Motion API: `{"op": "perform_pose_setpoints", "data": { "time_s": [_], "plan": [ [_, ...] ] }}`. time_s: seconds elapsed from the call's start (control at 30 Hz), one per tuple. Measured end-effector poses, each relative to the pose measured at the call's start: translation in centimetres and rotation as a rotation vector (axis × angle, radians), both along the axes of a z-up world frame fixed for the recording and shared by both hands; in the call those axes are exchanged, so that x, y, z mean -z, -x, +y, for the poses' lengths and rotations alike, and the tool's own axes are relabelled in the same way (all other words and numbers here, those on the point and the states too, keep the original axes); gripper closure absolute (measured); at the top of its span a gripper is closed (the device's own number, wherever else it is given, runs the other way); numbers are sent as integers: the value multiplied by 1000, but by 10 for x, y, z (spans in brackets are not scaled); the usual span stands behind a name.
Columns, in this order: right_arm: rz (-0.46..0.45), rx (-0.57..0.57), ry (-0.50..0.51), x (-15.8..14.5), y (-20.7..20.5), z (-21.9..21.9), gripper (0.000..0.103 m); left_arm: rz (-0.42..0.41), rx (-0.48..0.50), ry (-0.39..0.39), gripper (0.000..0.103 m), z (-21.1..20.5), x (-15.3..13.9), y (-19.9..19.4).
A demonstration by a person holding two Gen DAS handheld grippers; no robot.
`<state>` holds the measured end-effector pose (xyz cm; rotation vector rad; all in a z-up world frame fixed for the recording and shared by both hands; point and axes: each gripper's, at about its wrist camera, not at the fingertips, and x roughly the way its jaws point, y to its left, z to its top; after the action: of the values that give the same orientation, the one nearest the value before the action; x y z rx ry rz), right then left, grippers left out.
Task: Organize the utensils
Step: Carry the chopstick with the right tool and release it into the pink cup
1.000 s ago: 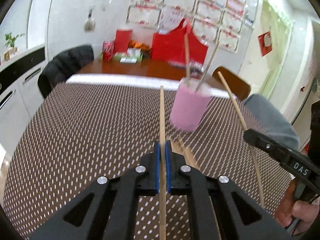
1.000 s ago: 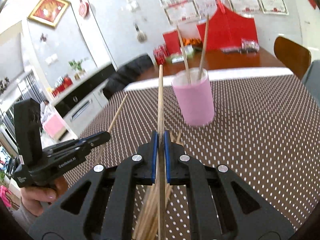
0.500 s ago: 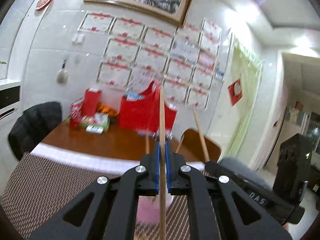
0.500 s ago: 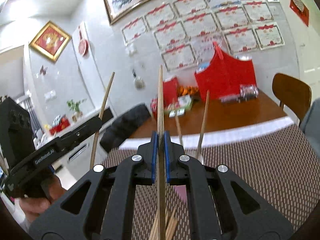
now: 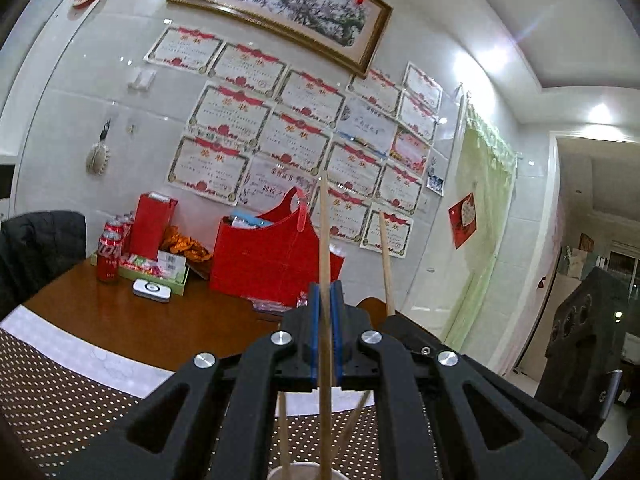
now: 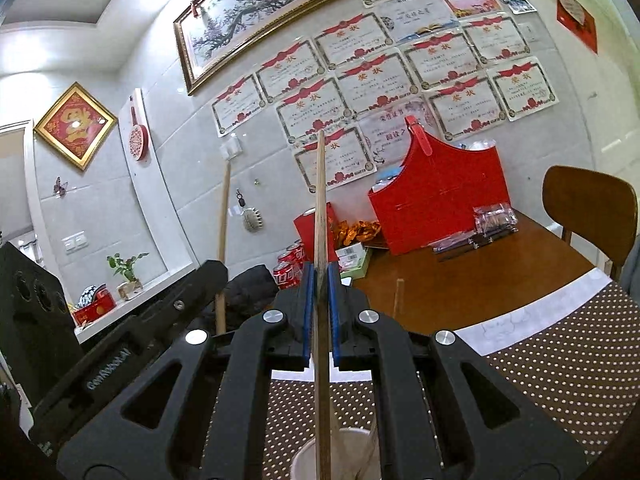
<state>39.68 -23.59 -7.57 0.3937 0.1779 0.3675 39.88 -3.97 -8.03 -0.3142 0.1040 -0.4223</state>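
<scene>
My left gripper (image 5: pixel 325 292) is shut on a wooden chopstick (image 5: pixel 323 232) that stands upright between its blue pads. Its lower end reaches down to the cup's rim (image 5: pixel 304 470) at the bottom edge, where two other chopsticks (image 5: pixel 283 432) lean. My right gripper (image 6: pixel 319 272) is shut on a second upright chopstick (image 6: pixel 320 200), above the cup's pale mouth (image 6: pixel 352 438). Each gripper shows in the other's view: the right gripper (image 5: pixel 394 320) close on the right, the left gripper (image 6: pixel 216 272) close on the left. Both hang side by side over the cup.
A brown dotted tablecloth (image 6: pixel 560 360) covers the near table. Behind it a wooden table carries a red bag (image 5: pixel 272 264), cola cans (image 5: pixel 108 256) and snack packs. A wooden chair (image 6: pixel 588 208) stands at the right, a black jacket (image 5: pixel 36 248) at the left.
Both grippers rose and tilted up to level, each keeping its chopstick. The pink cup slid from mid-view to the bottom edge, and the grippers drew close together above it.
</scene>
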Motion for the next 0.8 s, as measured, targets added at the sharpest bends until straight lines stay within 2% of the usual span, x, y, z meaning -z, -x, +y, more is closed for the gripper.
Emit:
{"op": "perform_pose_setpoints", "data": {
  "time_s": [0.3, 0.8],
  "plan": [
    [-23, 17, -2, 25, -9, 4, 96, 30, -8, -5, 98, -1, 31, -23],
    [-74, 51, 43, 40, -6, 18, 96, 72, -19, -16, 97, -7, 57, -22]
  ]
}}
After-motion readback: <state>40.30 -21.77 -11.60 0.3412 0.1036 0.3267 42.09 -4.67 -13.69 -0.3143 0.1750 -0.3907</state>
